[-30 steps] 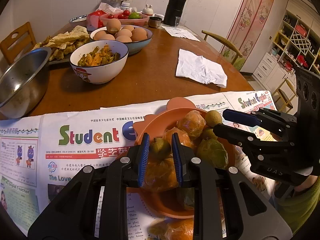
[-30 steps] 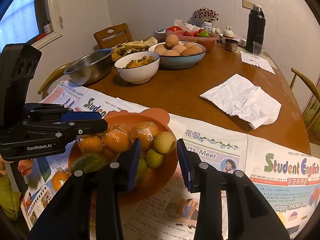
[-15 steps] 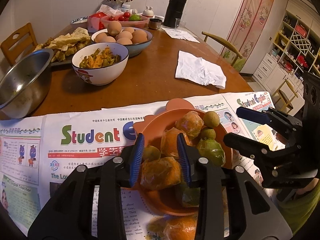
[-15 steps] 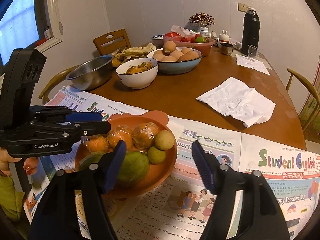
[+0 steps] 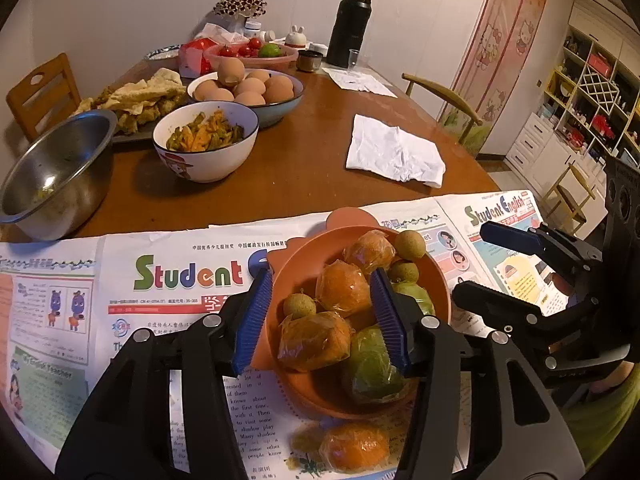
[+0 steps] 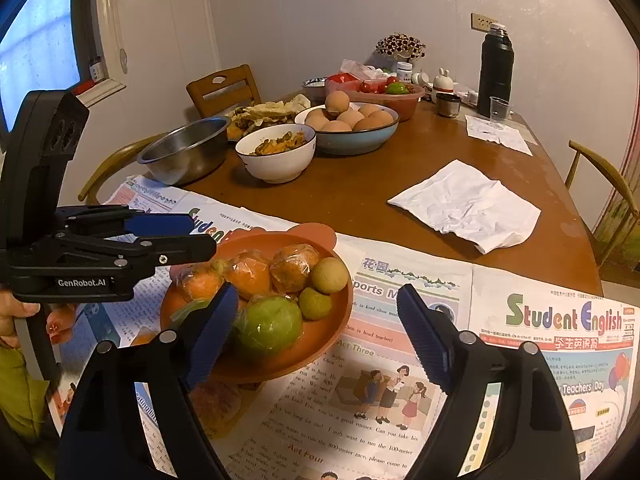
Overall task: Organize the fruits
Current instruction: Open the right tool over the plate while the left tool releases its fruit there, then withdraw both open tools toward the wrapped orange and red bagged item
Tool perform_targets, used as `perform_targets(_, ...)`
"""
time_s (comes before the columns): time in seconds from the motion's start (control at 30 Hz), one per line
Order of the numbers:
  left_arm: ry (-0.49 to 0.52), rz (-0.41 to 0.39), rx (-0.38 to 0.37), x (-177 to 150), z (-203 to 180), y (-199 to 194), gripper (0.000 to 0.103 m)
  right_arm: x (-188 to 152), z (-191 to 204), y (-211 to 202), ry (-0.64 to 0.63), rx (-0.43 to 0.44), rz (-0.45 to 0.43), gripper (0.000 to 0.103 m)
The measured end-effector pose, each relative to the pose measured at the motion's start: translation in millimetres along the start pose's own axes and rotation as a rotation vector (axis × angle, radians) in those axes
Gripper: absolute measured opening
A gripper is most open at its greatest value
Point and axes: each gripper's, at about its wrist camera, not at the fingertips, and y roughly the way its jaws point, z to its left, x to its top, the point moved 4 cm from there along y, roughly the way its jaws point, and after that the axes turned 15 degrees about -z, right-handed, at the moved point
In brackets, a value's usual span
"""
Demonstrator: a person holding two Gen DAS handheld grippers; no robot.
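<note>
Both grippers point obliquely down at an orange bowl [image 5: 436, 280] that stands on newspaper [image 5: 120, 304] at the near edge of a wooden table [image 5: 304, 160]. The left gripper [image 5: 326, 318] hangs over the bowl's near left part; its jaws have just been opening and now stand apart, released, with nothing pressed between the blue pads. Seen along its fingers, a wrapped orange [image 5: 314, 340] and a small brown fruit [image 5: 299, 306] lie in the gap, while a wrapped green fruit [image 5: 372, 364] lies under the right-hand finger. The right gripper [image 6: 320, 330] is held to the bowl's right; its jaws have also just been opening and stand wide, gripping nothing. Its left finger overlaps the bowl's near rim beside a large green fruit [image 6: 270, 326], and its right finger stands over the newspaper, clear of the bowl. In the right wrist view the left gripper enters from the left, level with the bowl's far rim, with part of a hand [image 6: 12, 320] below it. The bowl holds three wrapped oranges in a row at the back, two small round fruits [image 6: 329, 275] on the right and the green fruits in front. One more wrapped orange [image 5: 354, 448] lies on the newspaper just outside the bowl's near rim.
</note>
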Motion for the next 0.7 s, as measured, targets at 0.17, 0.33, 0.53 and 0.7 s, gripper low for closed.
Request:
perform_targets(0.17, -0.006, -0.015, 0.010, 1.5, 0.6, -5.8, 0.057, 0.6, 1.6, -6.6, -0.007, -0.006, -0.010, 0.083)
perform_targets(0.33, -0.018, -0.030, 0.025, 1.6, 2.7, -12.8, 0.066, 2.0, 3.1, -12.8, -0.010, -0.013, -0.025, 0.087)
perform_targets(0.53, -0.023, -0.048, 0.029, 2.2, 0.7, -22.3, 0.080, 3.5, 5.8, -20.8, -0.014, -0.015, -0.039, 0.093)
perform_targets(0.7, -0.033, -0.062, 0.041, 2.2, 1.2, -30.6, 0.091, 4.3, 8.6, -27.2, -0.017, -0.020, -0.047, 0.095)
